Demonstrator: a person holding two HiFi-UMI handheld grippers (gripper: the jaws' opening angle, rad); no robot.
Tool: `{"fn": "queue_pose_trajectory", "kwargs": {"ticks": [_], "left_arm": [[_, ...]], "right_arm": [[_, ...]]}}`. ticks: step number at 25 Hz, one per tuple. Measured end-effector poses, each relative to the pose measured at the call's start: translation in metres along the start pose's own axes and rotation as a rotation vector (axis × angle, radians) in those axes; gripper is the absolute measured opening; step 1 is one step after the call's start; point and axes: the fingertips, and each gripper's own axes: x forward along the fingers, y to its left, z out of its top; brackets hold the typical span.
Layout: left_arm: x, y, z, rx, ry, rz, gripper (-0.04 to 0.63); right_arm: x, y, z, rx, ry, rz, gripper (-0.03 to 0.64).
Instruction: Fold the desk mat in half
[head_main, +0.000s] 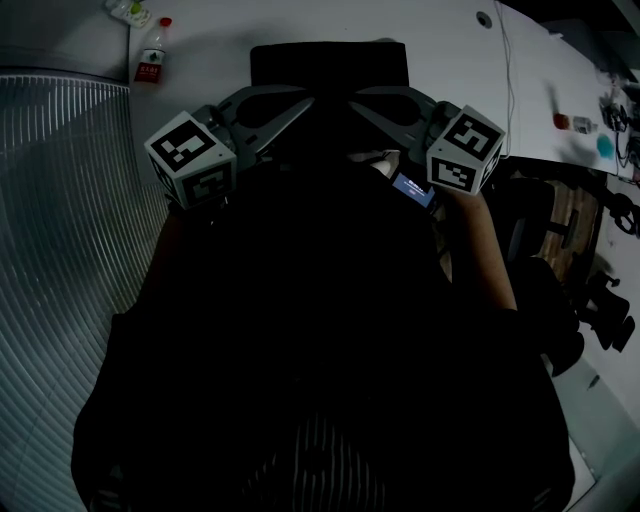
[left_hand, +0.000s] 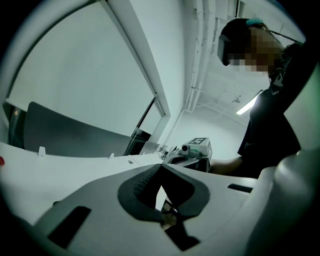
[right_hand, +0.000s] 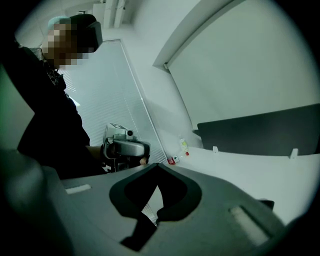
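Desk mat (head_main: 330, 62) shows as a black rectangle lying flat on the white desk (head_main: 210, 70), right at the tips of both tongs and stretching away from them. We cannot tell whether the tips touch its near edge. We hold the left tongs (left_hand: 160, 166) with the jaws pressed together. Their tips meet with nothing caught between them, and only a sliver of light shows lower down between the pads. The right tongs (right_hand: 157, 166) are the same, closed tip to tip on nothing. From above, the two pairs angle in toward each other, so their tips come close together at the mat's near edge. Their marker cubes sit out to either side, nearer to us, and each pair looks across at the other. Our bare right forearm (head_main: 485, 250) runs back from the right tongs. Out past the left tongs, a small bottle (head_main: 150, 58) with a red label stands upright on the desk, well apart from the mat. Out past the right tongs, a thin cable (head_main: 507, 70) crosses the desk. On the far side of both pairs a dark panel (right_hand: 260, 131) stands along the back of the desk, with small white clips at its foot. Slatted blinds (right_hand: 120, 85) hang beyond the left tongs.
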Motion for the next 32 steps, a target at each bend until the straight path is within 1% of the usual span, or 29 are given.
{"fn": "queue_pose_trajectory", "kwargs": {"ticks": [3,8,13,19,26,32], "left_arm": [[0.007,-0.007,0.000,-0.006,0.011,0.004,0.008],[0.018,-0.012,0.003,-0.009,-0.016,0.014,0.008],[0.018,-0.013,0.001,-0.010,0.000,0.008,0.008],[0.021,-0.014,0.000,-0.009,-0.007,0.007,0.008],[0.022,-0.012,-0.010,-0.036,0.028,0.010,0.008],[0.022,-0.011,-0.015,-0.050,0.023,0.000,0.008]], "right_arm": [[-0.006,-0.001,-0.001,0.006,-0.005,-0.016,0.003],[-0.016,-0.004,-0.003,0.027,-0.019,-0.029,0.003],[-0.019,-0.006,0.000,0.033,-0.033,-0.031,0.003],[-0.023,-0.010,0.002,0.009,-0.044,-0.047,0.003],[-0.026,-0.010,0.000,0.022,-0.042,-0.050,0.003],[-0.025,-0.012,-0.005,0.023,-0.033,-0.054,0.003]]}}
